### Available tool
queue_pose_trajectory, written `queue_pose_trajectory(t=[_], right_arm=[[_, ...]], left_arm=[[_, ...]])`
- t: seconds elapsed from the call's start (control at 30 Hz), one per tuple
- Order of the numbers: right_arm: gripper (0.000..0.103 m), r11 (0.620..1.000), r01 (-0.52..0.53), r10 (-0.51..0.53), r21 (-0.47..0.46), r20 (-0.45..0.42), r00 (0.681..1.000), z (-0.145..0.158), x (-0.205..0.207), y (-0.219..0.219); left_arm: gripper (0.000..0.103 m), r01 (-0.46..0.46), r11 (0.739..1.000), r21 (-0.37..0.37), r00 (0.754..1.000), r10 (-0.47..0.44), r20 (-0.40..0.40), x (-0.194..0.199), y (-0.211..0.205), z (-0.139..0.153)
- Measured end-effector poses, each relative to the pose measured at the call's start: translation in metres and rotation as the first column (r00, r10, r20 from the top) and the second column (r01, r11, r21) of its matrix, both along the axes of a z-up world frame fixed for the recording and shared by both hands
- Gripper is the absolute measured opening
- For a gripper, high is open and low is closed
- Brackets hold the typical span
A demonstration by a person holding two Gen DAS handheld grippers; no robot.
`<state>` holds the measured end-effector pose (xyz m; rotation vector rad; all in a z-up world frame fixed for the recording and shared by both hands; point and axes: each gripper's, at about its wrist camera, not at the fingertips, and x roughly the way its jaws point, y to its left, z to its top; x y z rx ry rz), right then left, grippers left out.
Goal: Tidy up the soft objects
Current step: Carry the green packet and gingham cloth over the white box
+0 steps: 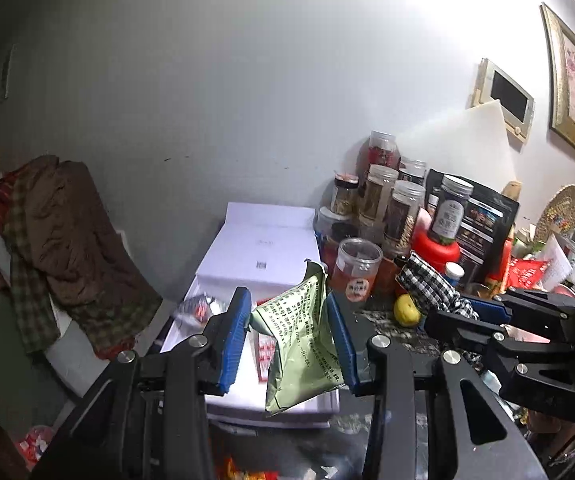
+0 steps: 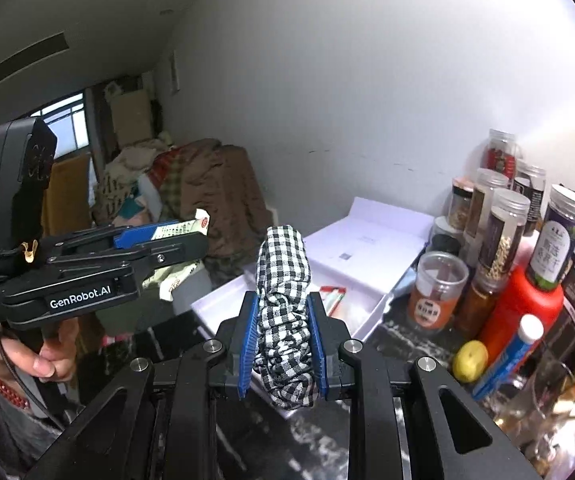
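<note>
My left gripper (image 1: 289, 314) is shut on a crumpled pale green foil packet (image 1: 301, 334) printed with dark text, held in the air above a white box (image 1: 255, 256). The same packet (image 2: 179, 232) shows in the right wrist view, pinched in the left gripper (image 2: 201, 236) that a hand (image 2: 43, 356) carries. My right gripper (image 2: 283, 328) is shut on a black-and-white checked fabric scrunchie (image 2: 283, 276), whose free end stands up beyond the blue pads. In the left wrist view the right gripper (image 1: 483, 310) sits at the right with the checked scrunchie (image 1: 431, 284) sticking out of it.
Several clear jars (image 1: 383, 196) and bottles, a red bottle (image 2: 523, 308) and a yellow lemon (image 2: 470, 360) crowd the dark counter at right. A brown garment pile (image 1: 67, 232) lies at left. A dark pouch (image 1: 483, 224) leans against the wall.
</note>
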<state>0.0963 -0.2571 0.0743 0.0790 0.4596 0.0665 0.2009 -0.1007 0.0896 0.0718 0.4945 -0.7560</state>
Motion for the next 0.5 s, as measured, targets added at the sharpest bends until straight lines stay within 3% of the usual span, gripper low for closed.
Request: queue_pose_trajectory(t=[0.5], right_arm=[[0.024, 0.994, 0.026, -0.023, 0.102, -0.026, 0.999, -0.020, 0.087, -0.046]], left_arm=[[0.040, 0.040, 0.999, 0.002, 0.999, -0.040, 0.002, 0.082, -0.052, -0.013]])
